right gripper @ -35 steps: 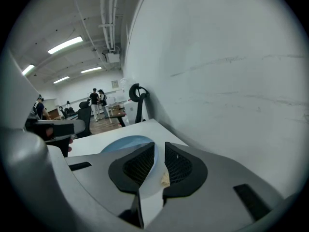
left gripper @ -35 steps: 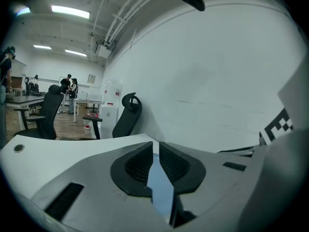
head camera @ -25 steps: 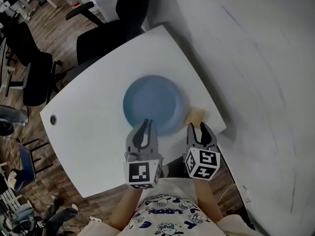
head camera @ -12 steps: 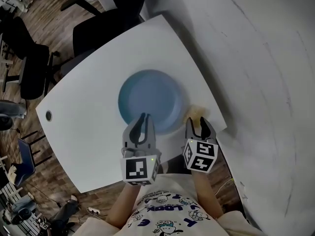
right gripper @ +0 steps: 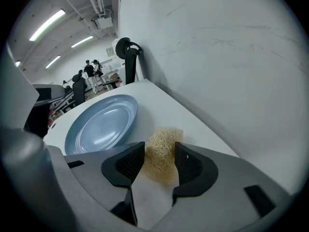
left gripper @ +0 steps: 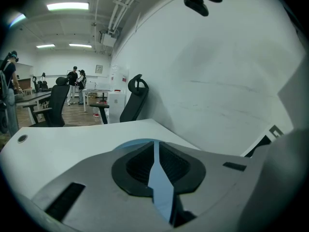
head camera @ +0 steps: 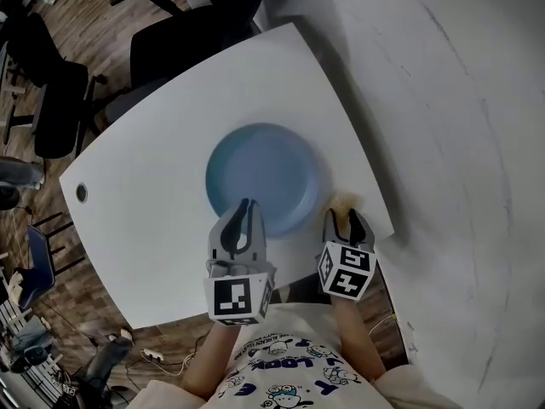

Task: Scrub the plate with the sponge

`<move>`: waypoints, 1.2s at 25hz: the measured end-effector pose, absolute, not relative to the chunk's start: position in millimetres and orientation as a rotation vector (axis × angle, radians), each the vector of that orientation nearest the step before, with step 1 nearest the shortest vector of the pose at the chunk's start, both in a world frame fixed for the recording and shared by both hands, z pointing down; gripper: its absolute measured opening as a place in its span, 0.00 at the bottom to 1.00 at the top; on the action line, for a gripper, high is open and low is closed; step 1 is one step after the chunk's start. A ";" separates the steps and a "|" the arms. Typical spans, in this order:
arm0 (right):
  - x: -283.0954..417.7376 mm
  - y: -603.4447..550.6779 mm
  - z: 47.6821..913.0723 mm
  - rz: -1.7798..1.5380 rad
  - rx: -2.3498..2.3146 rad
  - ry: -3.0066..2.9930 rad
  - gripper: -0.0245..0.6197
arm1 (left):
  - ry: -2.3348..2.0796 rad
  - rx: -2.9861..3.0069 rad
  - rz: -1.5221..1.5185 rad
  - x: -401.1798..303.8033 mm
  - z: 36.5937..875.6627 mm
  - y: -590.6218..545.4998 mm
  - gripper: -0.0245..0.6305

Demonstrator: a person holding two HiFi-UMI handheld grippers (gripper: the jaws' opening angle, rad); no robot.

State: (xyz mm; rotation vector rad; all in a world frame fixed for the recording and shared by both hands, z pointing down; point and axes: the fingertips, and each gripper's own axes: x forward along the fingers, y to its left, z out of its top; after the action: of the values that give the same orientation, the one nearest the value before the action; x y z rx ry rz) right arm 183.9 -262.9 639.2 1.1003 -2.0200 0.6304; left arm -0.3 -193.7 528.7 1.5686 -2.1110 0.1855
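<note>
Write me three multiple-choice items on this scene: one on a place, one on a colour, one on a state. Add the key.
1. Where does the sponge lie?
A. on the plate
B. on the table, just right of the plate
C. on a chair seat

2. What colour is the plate?
A. red
B. white
C. blue

3. How does the right gripper stand?
A. open, fingers either side of the sponge
B. shut on the plate's rim
C. shut and empty

Key:
1 B: the head view shows it on the white tabletop beside the plate's right rim.
2 C: the head view and the right gripper view both show it blue.
3 A: the right gripper view shows the fingers, which have just been opening, apart with the sponge between them.
</note>
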 end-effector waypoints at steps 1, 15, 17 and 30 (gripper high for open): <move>183.8 -263.3 640.0 0.622 1.100 -2.021 0.30 | -2.113 1.564 0.185 -1.0 529.7 -193.8 0.07; 180.7 -264.1 648.0 0.651 1.012 -2.004 0.25 | -2.106 1.524 0.173 -1.1 536.7 -193.1 0.07; 181.1 -264.0 648.1 0.649 1.004 -2.004 0.24 | -2.108 1.521 0.173 -0.6 536.9 -192.2 0.07; 184.5 -263.0 645.0 0.720 1.000 -1.999 0.21 | -2.134 1.471 0.164 -10.7 536.9 -177.9 0.07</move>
State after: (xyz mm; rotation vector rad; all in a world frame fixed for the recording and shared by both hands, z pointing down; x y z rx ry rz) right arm 184.5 -263.0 645.0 0.9998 -1.9995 0.7203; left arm -10.7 -177.9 536.9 1.4711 -2.1339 0.1642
